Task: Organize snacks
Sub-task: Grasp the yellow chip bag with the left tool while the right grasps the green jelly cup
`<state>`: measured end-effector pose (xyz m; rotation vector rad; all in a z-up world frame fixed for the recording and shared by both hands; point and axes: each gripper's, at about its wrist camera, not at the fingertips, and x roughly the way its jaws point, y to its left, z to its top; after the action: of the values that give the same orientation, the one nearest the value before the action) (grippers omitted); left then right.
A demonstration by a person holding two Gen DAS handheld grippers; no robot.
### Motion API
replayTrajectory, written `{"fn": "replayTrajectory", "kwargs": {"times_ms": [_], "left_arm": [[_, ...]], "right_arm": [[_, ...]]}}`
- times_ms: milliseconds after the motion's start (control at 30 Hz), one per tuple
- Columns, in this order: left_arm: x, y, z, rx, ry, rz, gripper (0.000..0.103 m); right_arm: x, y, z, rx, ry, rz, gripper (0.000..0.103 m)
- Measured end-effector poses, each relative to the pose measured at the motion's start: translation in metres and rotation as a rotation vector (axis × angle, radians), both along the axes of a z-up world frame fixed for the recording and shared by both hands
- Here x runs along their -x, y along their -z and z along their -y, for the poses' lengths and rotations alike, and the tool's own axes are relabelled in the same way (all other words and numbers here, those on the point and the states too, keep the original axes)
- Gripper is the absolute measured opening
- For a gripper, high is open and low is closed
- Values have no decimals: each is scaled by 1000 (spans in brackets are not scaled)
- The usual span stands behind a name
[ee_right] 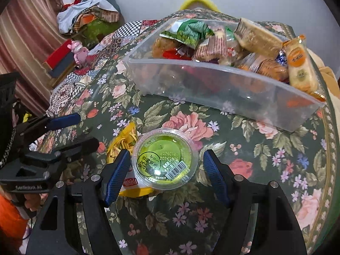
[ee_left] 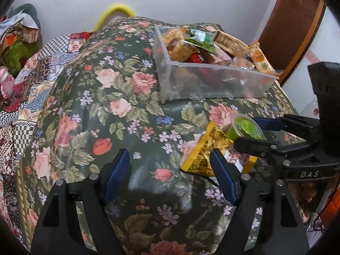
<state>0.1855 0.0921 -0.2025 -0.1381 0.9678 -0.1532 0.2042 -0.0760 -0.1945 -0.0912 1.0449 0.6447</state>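
A green jelly cup point(ee_right: 164, 159) with a clear lid stands on the floral tablecloth point(ee_right: 244, 148), partly on a yellow snack packet point(ee_right: 122, 140). My right gripper point(ee_right: 166, 172) is open with its blue fingers on either side of the cup; whether they touch it I cannot tell. In the left wrist view the cup point(ee_left: 245, 127) and the packet point(ee_left: 207, 150) lie right of centre, with the right gripper point(ee_left: 252, 132) around the cup. My left gripper point(ee_left: 170, 174) is open and empty over the cloth, left of the packet. A clear plastic bin point(ee_right: 223, 91) full of wrapped snacks stands behind.
The bin also shows in the left wrist view point(ee_left: 212, 80) at the far right of the table. A patchwork cloth point(ee_left: 23, 97) hangs off the table's left side. A pile of fabric point(ee_right: 89, 14) and a pink toy point(ee_right: 78, 51) lie beyond the left edge. A brown door point(ee_left: 291, 21) stands at the back right.
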Motion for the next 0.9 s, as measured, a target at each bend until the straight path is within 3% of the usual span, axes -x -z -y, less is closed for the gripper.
{"fn": "replayTrajectory", "kwargs": {"times_ms": [67,533,900], "left_arm": [[-1,3,5,10,15,-11,78],[-14,11,50,91,84,-85,78],[-17,13,77,-13,112,-15,82]], "right_arm": [[1,0,2,-8,-8,-5,57],[7,-18,60,16,103,69,57],[12,-22,92,3,157,77,57]]}}
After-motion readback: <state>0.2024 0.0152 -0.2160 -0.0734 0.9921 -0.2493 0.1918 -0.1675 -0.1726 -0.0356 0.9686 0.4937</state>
